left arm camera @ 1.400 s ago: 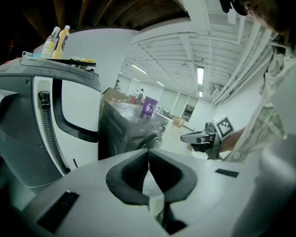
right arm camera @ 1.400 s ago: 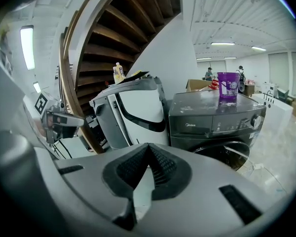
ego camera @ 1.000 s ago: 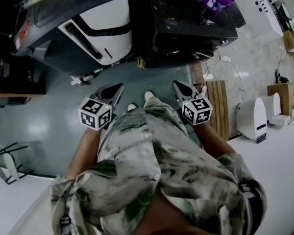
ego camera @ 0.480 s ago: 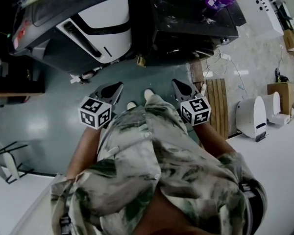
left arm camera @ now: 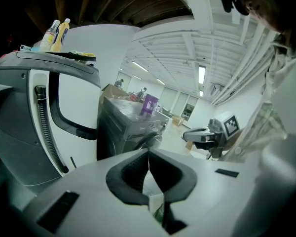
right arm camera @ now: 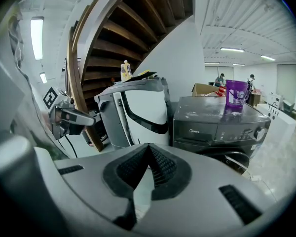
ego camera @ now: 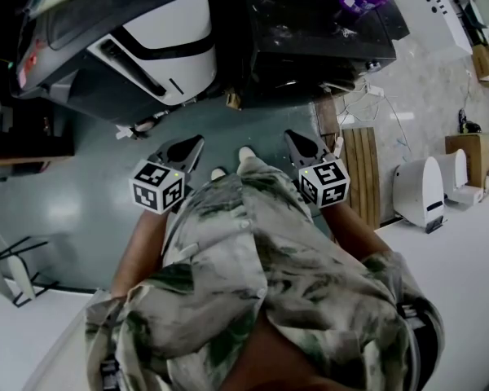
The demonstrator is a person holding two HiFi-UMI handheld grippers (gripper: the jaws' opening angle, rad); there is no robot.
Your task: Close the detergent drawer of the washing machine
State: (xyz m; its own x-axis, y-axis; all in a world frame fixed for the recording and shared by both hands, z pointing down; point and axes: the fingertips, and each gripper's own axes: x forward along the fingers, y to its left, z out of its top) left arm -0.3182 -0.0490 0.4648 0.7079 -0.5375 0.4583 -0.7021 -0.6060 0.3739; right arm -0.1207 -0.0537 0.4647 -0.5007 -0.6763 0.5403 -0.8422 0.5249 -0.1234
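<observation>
Left gripper (ego camera: 197,142): jaws pressed together, nothing between them; its own view shows the pads meeting tip to tip (left arm camera: 148,152). It is held low in front of the person's shirt (ego camera: 253,275) and points slightly down.

Right gripper (ego camera: 290,135): jaws also fully closed and empty, with the pads meeting in its own view (right arm camera: 149,145). It is level with the left gripper, and the two are well apart with the person's shoes between them.

Washing machine (ego camera: 310,31): dark, ahead of both grippers and closer to the right one, not touched by either. Its detergent drawer (right arm camera: 195,131) is the panel at the upper left of the front. It looks flush with the front, though the detail is small.

A purple jug (right arm camera: 235,94) stands on the washer's top, ahead and right of the right gripper.

A white and black appliance (ego camera: 171,31) stands ahead of the left gripper, just beside the washer. Two bottles (left arm camera: 59,33) stand on top of it.
</observation>
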